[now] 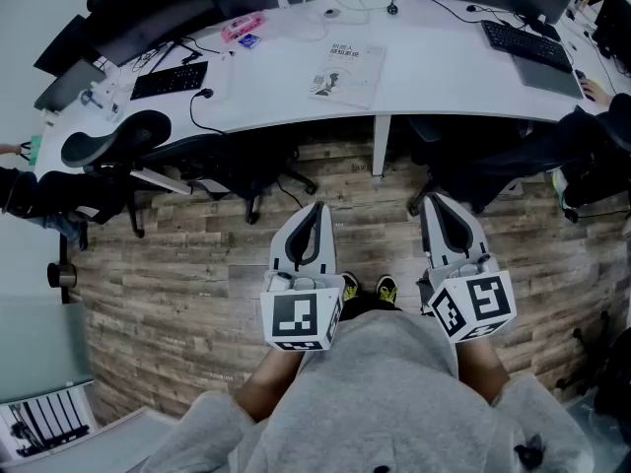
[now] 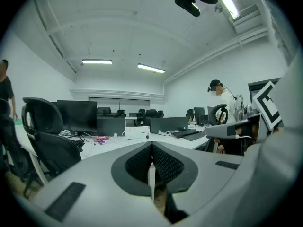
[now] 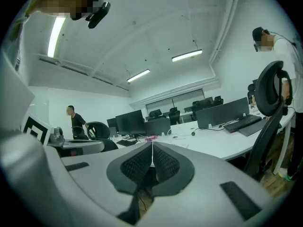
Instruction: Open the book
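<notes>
1. We are holding the left gripper [image 1: 315, 211] with its jaws pressed together on nothing, over the wooden floor [image 1: 197, 284].
2. We are holding the right gripper [image 1: 438, 203] beside it, to the right, its jaws likewise together and empty.
3. The book [image 1: 347, 72] is lying closed on the white desk [image 1: 444, 72], on the far side, well apart from both grippers and between their lines.

Smooth matt desk [image 1: 434, 67], paper book [image 1: 347, 72] — rough wood-plank floor [image 1: 177, 284].
</notes>
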### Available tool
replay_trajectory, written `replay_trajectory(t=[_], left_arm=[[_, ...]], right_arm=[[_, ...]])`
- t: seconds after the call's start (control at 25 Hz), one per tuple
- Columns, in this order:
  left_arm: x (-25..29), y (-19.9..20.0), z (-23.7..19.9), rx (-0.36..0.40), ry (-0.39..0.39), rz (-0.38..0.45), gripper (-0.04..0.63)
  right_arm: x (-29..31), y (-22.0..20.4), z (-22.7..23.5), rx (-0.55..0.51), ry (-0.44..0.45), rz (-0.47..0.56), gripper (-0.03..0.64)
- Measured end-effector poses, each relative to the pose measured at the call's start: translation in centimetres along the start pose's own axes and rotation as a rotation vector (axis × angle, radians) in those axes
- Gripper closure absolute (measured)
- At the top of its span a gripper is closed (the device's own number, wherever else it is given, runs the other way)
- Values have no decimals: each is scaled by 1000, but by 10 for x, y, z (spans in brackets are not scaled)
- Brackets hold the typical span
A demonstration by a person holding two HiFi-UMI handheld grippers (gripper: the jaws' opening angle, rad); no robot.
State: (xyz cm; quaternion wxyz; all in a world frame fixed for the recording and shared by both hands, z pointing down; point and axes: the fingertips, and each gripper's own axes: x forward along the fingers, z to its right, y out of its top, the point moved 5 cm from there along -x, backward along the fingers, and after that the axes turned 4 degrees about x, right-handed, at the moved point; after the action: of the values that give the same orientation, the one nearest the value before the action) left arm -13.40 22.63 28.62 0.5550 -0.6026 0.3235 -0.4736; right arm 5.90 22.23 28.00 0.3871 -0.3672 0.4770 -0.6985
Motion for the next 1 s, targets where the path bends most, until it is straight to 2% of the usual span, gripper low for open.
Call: replay_trajectory(t=[1.0], left_arm=[[-6,-2,-30,-9,-9,12,586]], right_arm=[[11,-2,-26,-8,-29,8,591]])
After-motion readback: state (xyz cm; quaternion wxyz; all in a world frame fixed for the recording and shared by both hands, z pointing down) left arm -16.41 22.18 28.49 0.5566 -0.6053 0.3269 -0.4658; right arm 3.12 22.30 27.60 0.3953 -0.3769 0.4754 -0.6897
